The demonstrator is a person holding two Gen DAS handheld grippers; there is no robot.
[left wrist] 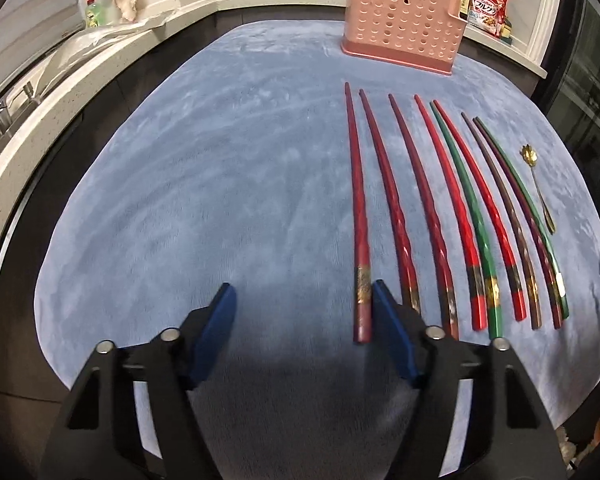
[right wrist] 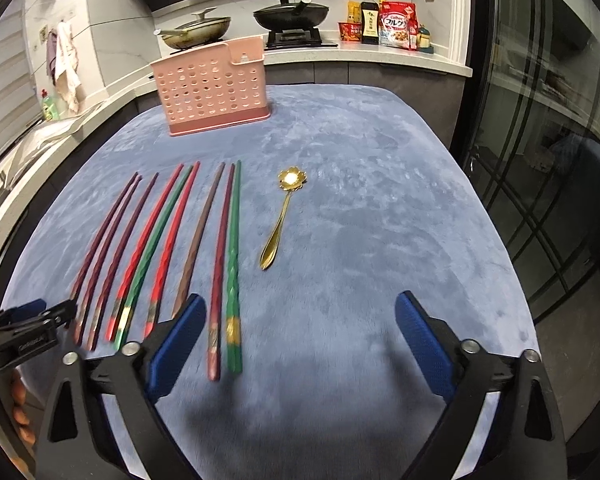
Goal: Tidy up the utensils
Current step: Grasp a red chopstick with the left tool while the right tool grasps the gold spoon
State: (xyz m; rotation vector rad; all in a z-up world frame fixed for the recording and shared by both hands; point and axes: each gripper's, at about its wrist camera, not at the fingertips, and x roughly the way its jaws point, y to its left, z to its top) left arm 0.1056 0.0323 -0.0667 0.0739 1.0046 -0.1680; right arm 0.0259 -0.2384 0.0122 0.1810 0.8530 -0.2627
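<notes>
The left gripper (left wrist: 304, 304), jaws apart and empty, hovers with the leftmost chopstick (left wrist: 358, 216) just inside its right finger. The right gripper (right wrist: 300, 320), wide apart, has the gold spoon (right wrist: 278, 224) above it in the frame.

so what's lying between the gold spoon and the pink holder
Nothing: in the right wrist view only bare blue cloth runs from the gold spoon to the pink holder.

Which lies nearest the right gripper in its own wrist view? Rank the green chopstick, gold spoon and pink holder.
From the right gripper:
1. green chopstick, by its left finger.
2. gold spoon, ahead, mid-cloth.
3. pink holder, standing at the far edge.
</notes>
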